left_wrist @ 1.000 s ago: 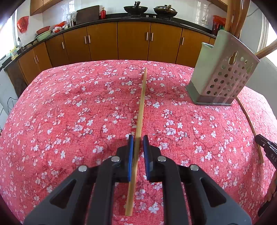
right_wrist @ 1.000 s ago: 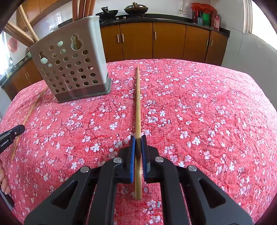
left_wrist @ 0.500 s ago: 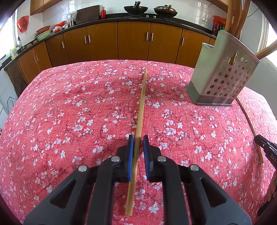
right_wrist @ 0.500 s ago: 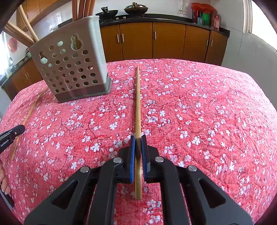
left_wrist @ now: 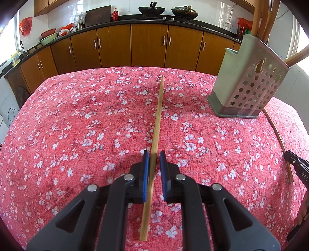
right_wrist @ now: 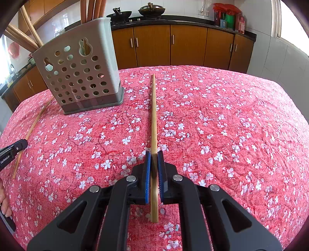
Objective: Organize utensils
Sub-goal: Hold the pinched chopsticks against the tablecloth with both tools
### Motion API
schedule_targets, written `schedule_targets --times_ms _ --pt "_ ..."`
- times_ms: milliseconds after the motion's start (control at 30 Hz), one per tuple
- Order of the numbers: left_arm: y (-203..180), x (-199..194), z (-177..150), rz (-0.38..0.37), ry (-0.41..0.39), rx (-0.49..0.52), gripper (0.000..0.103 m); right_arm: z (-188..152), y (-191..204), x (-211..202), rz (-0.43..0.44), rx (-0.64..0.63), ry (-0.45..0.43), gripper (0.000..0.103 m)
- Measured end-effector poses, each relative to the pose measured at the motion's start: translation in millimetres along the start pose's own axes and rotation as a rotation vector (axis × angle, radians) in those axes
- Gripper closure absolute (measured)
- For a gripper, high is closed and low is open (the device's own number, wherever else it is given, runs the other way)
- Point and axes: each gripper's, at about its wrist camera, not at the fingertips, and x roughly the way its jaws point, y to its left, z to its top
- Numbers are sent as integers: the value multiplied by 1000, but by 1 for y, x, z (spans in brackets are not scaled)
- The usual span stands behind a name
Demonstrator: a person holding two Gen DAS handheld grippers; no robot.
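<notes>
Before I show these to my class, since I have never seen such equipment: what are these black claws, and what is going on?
There is no robot: a person holds a hand-held gripper in each hand, each carrying a fisheye camera that looks along its two fingers. One picture is from the left hand-held gripper, the other from the right hand-held gripper. Below is a table under a red flowered cloth. A perforated holder stands on it with wooden utensils inside. The right one is closed on the right chopstick; the left one sits around the left chopstick, a gap showing beside one pad.
</notes>
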Motion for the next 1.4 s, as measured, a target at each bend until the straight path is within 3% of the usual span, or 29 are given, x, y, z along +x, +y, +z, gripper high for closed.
schedule_targets --times_ms 1100,1400 --pt "0 -1 0 -4 0 -11 89 0 0 -1 2 3 0 95" --pt "0 -16 -17 -15 6 31 89 0 0 -1 3 5 0 95"
